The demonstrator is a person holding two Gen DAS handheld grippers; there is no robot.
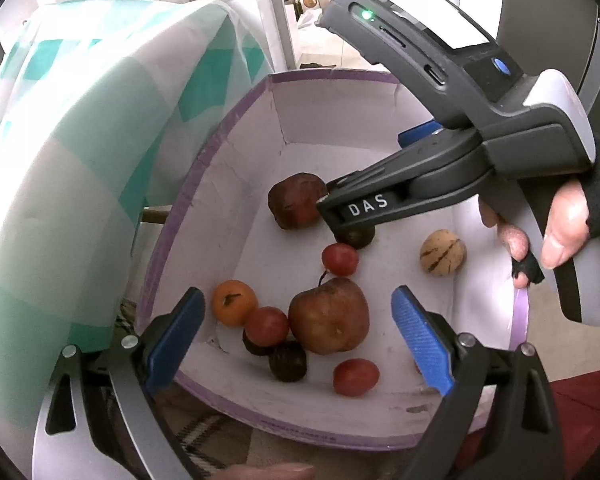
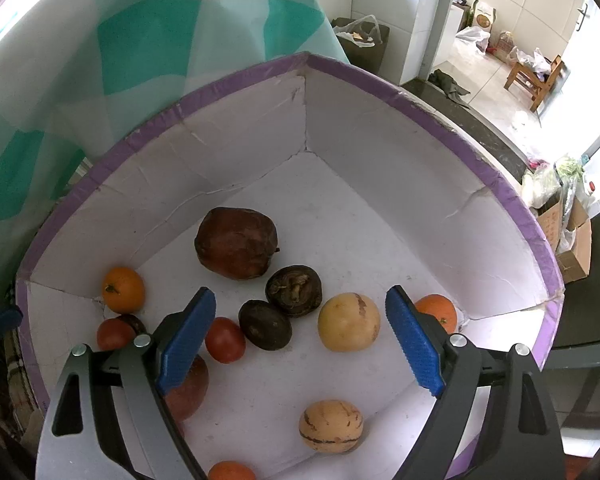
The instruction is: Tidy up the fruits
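A white cardboard box with a purple rim (image 1: 204, 160) (image 2: 380, 80) holds several fruits. In the left wrist view I see a dark red apple (image 1: 298, 200), a brown-red apple (image 1: 329, 316), an orange (image 1: 235, 302), small red tomatoes (image 1: 340, 259) and a striped yellow melon (image 1: 443, 252). My left gripper (image 1: 296, 334) is open and empty above the brown-red apple. My right gripper (image 2: 300, 336) is open and empty inside the box, over dark wrinkled fruits (image 2: 265, 325) and a yellow fruit (image 2: 348, 322). Its body (image 1: 460, 128) reaches in from the right in the left wrist view.
A teal-and-white checked cloth (image 1: 80, 140) (image 2: 120, 40) hangs beside the box on the left. A plaid fabric (image 1: 204, 436) lies under the box. Beyond the box are a tiled floor, a bin (image 2: 362, 42) and a wooden stool (image 2: 536, 76).
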